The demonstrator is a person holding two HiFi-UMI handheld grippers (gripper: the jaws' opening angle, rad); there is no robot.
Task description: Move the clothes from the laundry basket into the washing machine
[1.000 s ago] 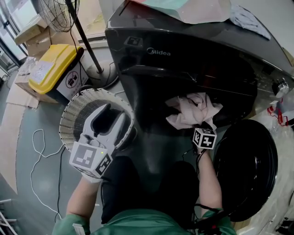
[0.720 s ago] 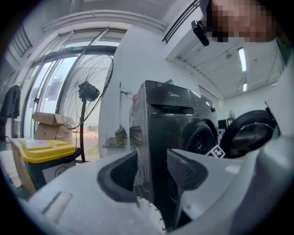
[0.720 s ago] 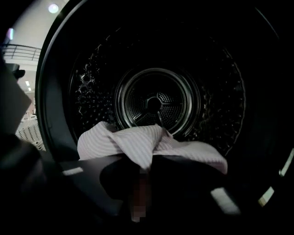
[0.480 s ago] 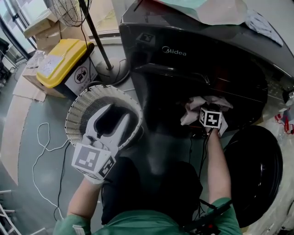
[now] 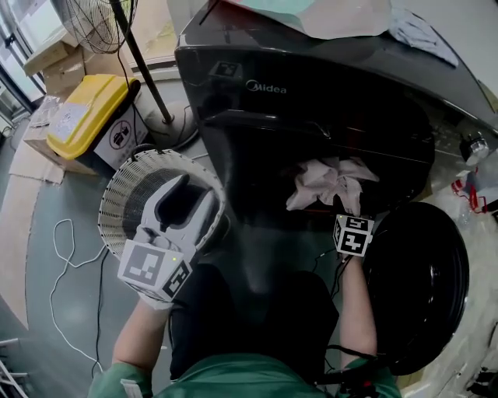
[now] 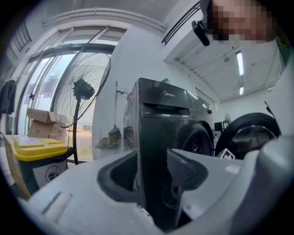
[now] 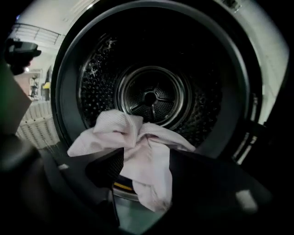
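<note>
The right claw has its jaws apart; they have just been opening. A pink garment shows between them, but neither pad presses it. It lies crumpled on the front lip of the washing machine, one end hanging over the rim. The left claw is open too, with nothing in it, held level to the left of the machine.

Only the right gripper view looks into the perforated drum, dark and bare behind the garment. Only the left gripper view shows the tall windows and the head of the fan left of the machine. The head view alone shows the round door swung open at the machine's right.

Left of the machine a white cable trails on the grey floor, with cardboard boxes beyond.

The white slatted laundry basket stands just left of the machine under the left claw; I cannot see what it holds. Further left is a yellow-lidded bin, shut. A pale cloth lies on top of the machine.
</note>
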